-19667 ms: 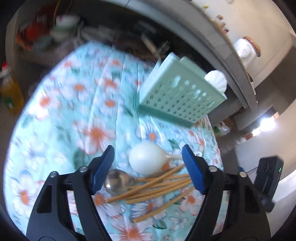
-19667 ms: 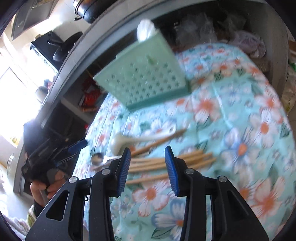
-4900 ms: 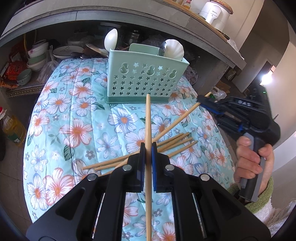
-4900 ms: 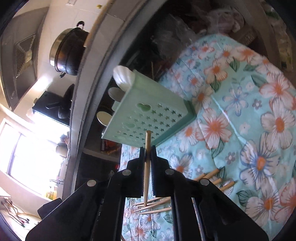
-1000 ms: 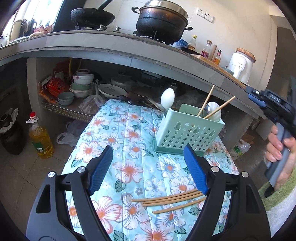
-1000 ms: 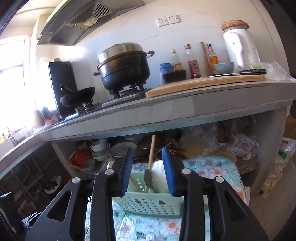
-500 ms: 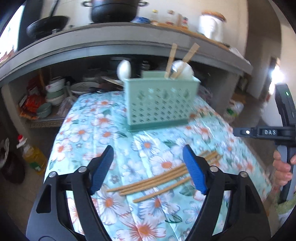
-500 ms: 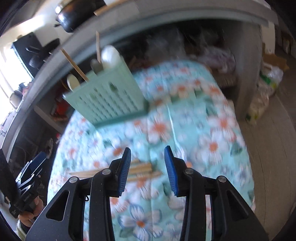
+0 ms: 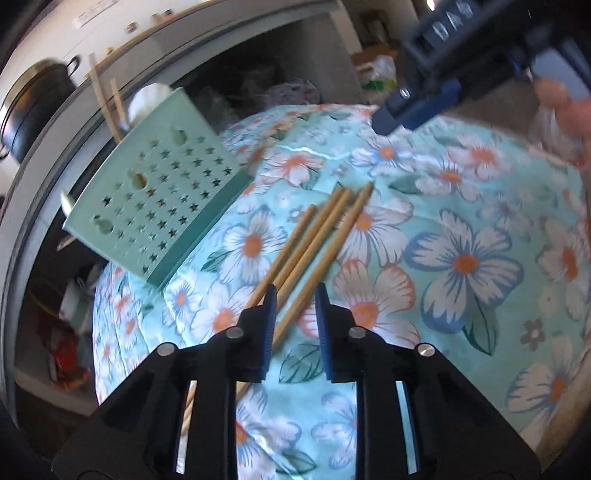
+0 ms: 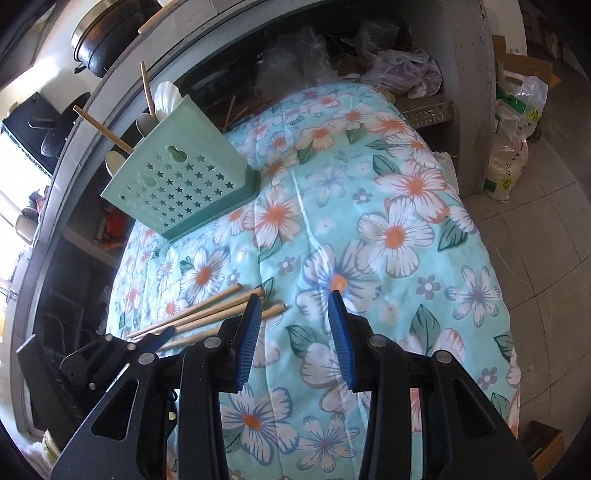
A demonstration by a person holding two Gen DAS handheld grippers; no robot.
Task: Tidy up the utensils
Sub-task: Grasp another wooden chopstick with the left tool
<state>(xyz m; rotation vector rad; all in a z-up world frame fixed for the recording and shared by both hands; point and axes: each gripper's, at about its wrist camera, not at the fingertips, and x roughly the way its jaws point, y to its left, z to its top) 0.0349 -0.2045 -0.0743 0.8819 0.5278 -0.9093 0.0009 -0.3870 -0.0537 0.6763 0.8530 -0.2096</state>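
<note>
Several wooden chopsticks (image 9: 314, 236) lie side by side on the floral tablecloth (image 9: 461, 258); they also show in the right wrist view (image 10: 207, 312). My left gripper (image 9: 294, 291) is low over their near ends, jaws open a little, with one chopstick lying between the fingers, not clamped. My right gripper (image 10: 293, 299) is open and empty just right of the chopsticks' far ends. The mint green utensil basket (image 9: 155, 206) stands at the back left; it also shows in the right wrist view (image 10: 181, 177) holding two chopsticks (image 10: 147, 88) and white spoons (image 10: 164, 96).
The right gripper's body (image 9: 443, 92) and the hand holding it show at the upper right of the left wrist view. A concrete counter (image 10: 258, 33) with a black pot (image 10: 99, 40) runs behind the table. Bags (image 10: 513, 122) stand on the tiled floor to the right.
My left gripper has dropped down over the chopsticks and its jaws have narrowed. My right gripper has come down closer to the cloth beside the chopstick ends.
</note>
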